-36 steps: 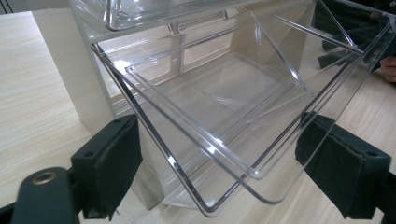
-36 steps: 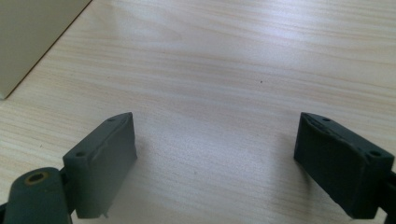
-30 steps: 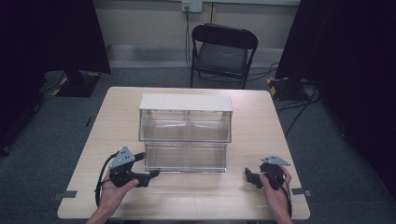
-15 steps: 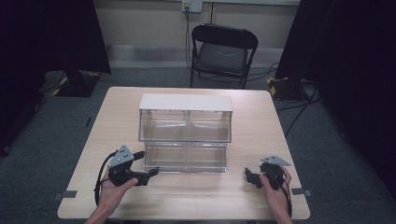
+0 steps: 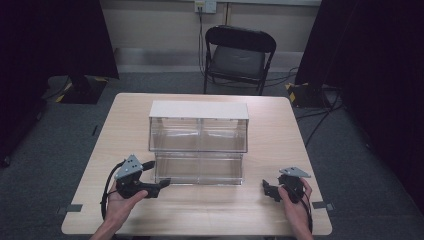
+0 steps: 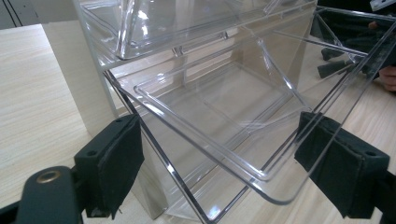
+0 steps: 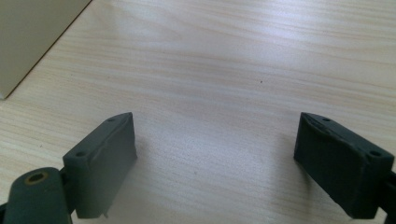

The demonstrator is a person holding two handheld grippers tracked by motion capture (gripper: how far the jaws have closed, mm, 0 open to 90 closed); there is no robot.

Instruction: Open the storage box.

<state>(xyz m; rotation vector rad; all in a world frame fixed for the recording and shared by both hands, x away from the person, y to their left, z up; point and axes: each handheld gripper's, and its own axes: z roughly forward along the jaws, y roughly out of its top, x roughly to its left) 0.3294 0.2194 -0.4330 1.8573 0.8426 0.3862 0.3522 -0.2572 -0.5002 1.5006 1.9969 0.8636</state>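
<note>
While the clear two-tier drawer cabinet [image 5: 198, 142] is standing at the middle of the table [image 5: 280, 135], its lower drawer [image 6: 219, 140] is tilting outward toward the near edge. Its left front corner is lying between the spread jaws of the left gripper [image 5: 159, 186], which is gripping nothing. Well apart on the right, the right gripper [image 5: 267, 189] is waiting over bare wood, jaws spread and empty. Judged so, the drawer-handling step is beginning; next, the left jaws need closing on the drawer's front lip.
</note>
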